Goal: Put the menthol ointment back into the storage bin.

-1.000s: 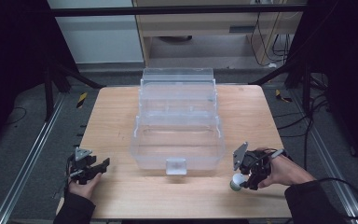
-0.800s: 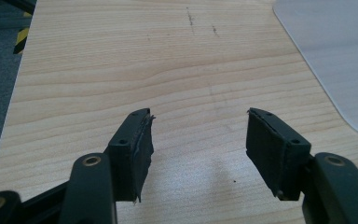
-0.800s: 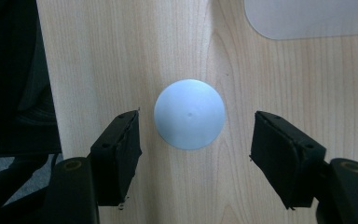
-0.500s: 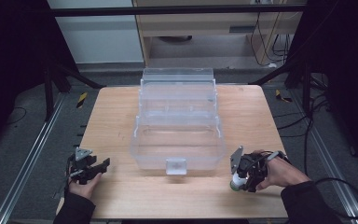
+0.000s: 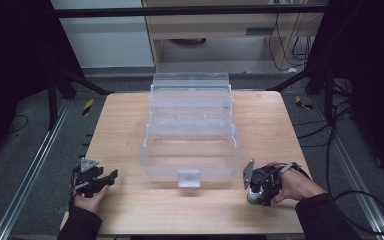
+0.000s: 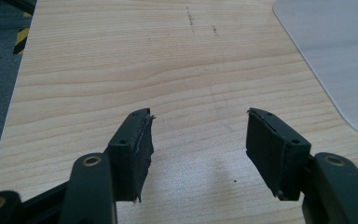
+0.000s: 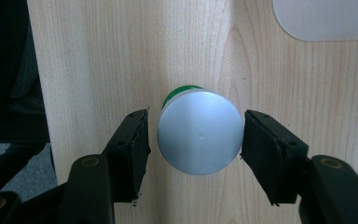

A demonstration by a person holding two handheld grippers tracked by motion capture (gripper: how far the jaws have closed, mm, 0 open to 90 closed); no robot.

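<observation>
Bottle (image 7: pixel 199 137), grey cap, green body: where does it sit? (A)

Upright on the worktop (image 5: pixel 130 125), near the person's edge, just beside the front right corner of the clear box (image 5: pixel 190 150) but apart from it. In the high view it is under the right tongs (image 5: pixel 252 187). (B)

State of those tongs? (A)

Right tongs (image 7: pixel 196 116) come down from above, one jaw on each side of the cap. Jaws have just been closing with the bottle between them. One pad looks to be at the cap's edge; a thin gap shows at the other. Not a firm hold yet, I judge. (B)

Why approach from above? (A)

Probably because the cap is the widest, roundest part to catch, and a top grip lets the bottle be lifted straight up and over the box wall. The tiered trays are open and look bare, so that seems the likely place for it. (B)

And the left side? (A)

Left tongs (image 6: pixel 198 114) are parted with nothing between the jaws, bare wood below. The left hand (image 5: pixel 87 200) rests at the near left corner, well clear of the box. Parked, I think, to keep out of the right hand's (image 5: pixel 292 185) way. (B)

Risk? (A)

Uneven pad contact could tip or nudge the bottle before the grip sets. (B)
</observation>
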